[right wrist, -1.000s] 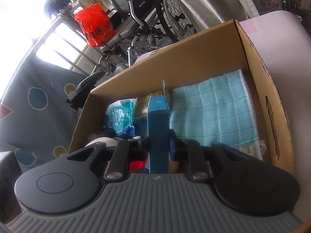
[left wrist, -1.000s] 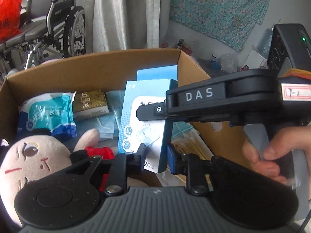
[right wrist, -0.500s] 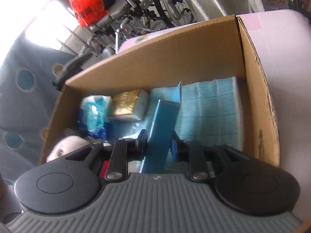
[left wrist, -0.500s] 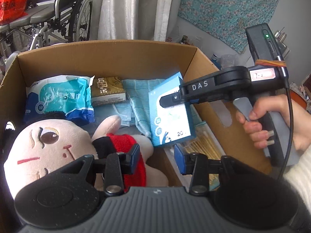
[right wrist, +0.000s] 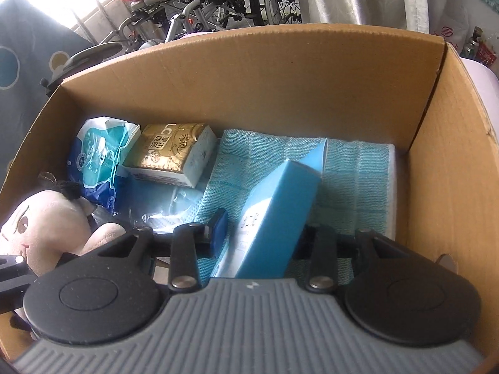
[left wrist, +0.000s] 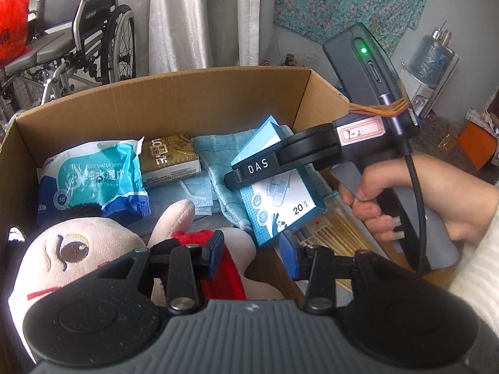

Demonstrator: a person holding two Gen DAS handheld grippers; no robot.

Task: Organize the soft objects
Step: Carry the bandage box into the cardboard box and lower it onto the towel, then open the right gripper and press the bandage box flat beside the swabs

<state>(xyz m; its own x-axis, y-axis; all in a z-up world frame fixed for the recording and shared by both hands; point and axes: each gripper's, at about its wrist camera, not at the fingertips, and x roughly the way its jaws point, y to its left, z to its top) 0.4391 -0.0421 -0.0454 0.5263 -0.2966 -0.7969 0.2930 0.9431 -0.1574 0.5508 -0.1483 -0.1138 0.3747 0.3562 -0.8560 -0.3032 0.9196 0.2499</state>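
An open cardboard box [left wrist: 162, 109] holds a plush doll [left wrist: 71, 249] with a red scarf, a wet wipes pack [left wrist: 93, 180], a gold tissue pack [left wrist: 168, 159], face masks [left wrist: 193, 193] and a folded blue towel [right wrist: 352, 180]. A flat blue carton [right wrist: 280, 212] leans to the right on the towel, between the jaws of my right gripper [right wrist: 262, 233]. Those jaws are opening; the left pad [right wrist: 220, 229] stands clear of the carton, and the right pad is hidden behind it. My left gripper [left wrist: 253, 257] hangs open over the doll's scarf with nothing between its fingers.
A person's hand [left wrist: 405, 205] holds the right gripper's handle over the box's right wall. Cotton swabs [left wrist: 336, 230] lie at the box's right side. A wheelchair [left wrist: 93, 40], a curtain [left wrist: 199, 15] and a red bag [left wrist: 12, 25] stand behind the box.
The right gripper has sunk into the box with the blue carton, tipped it to the right and spread its jaws off it. The left gripper's jaws widened a little.
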